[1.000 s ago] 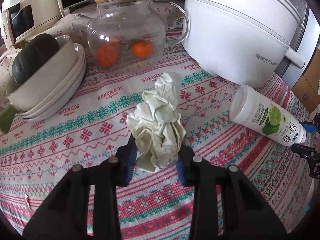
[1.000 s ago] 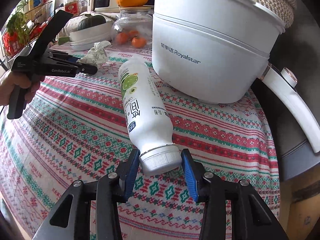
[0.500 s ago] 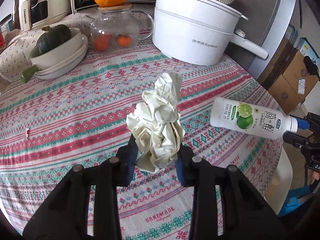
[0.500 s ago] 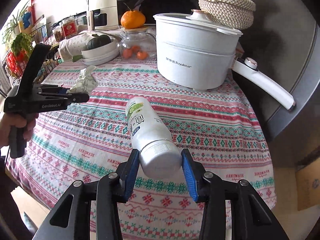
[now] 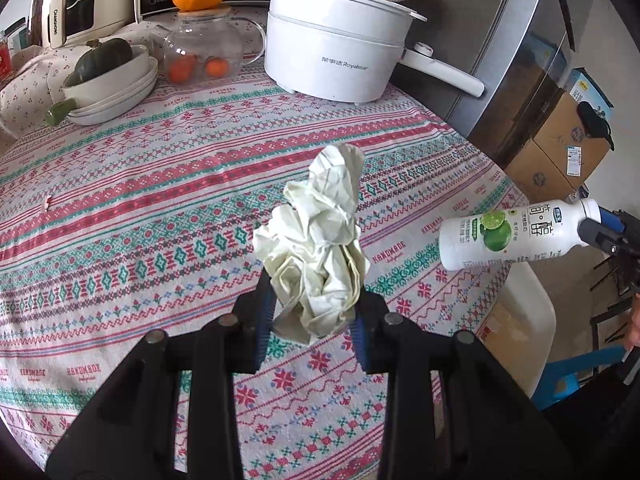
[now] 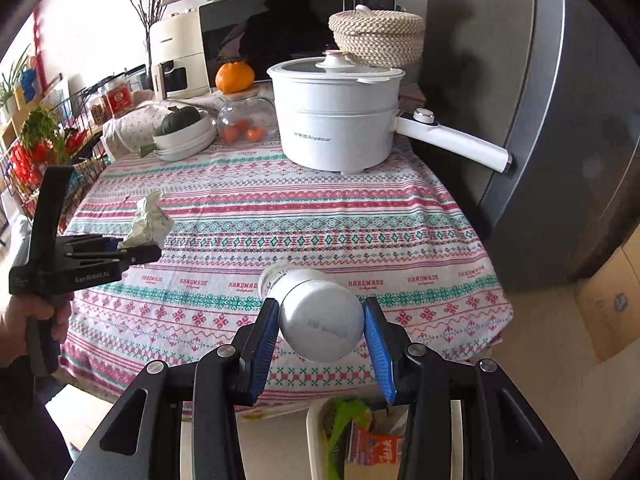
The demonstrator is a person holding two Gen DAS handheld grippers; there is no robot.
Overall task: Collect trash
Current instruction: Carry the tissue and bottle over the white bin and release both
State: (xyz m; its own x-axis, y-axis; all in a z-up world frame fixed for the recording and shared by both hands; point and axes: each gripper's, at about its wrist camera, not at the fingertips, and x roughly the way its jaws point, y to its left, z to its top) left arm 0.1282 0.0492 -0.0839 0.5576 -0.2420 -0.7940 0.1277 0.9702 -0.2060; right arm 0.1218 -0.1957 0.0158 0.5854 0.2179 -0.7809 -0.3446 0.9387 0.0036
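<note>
My left gripper (image 5: pixel 314 312) is shut on a crumpled white paper wad (image 5: pixel 320 248) and holds it above the patterned tablecloth (image 5: pixel 160 208). The wad also shows in the right wrist view (image 6: pixel 150 216), held by the left gripper (image 6: pixel 136 250). My right gripper (image 6: pixel 322 320) is shut on the cap end of a white lime drink bottle (image 6: pixel 316 312), held in the air past the table's front edge. The bottle also shows at the right of the left wrist view (image 5: pixel 516 236). A white trash bin (image 6: pixel 352 436) with wrappers inside sits on the floor below the right gripper.
At the table's back stand a white Royalstar pot (image 6: pixel 336 120), a glass teapot (image 5: pixel 204 52) with an orange on its lid, and stacked bowls with a dark squash (image 5: pixel 108 76). A grey fridge (image 6: pixel 560 120) and cardboard boxes (image 5: pixel 560 144) are to the right.
Both grippers have risen and drawn back from the table with their loads. The bottle has left the tablecloth and now hangs past the table edge, above the bin.
</note>
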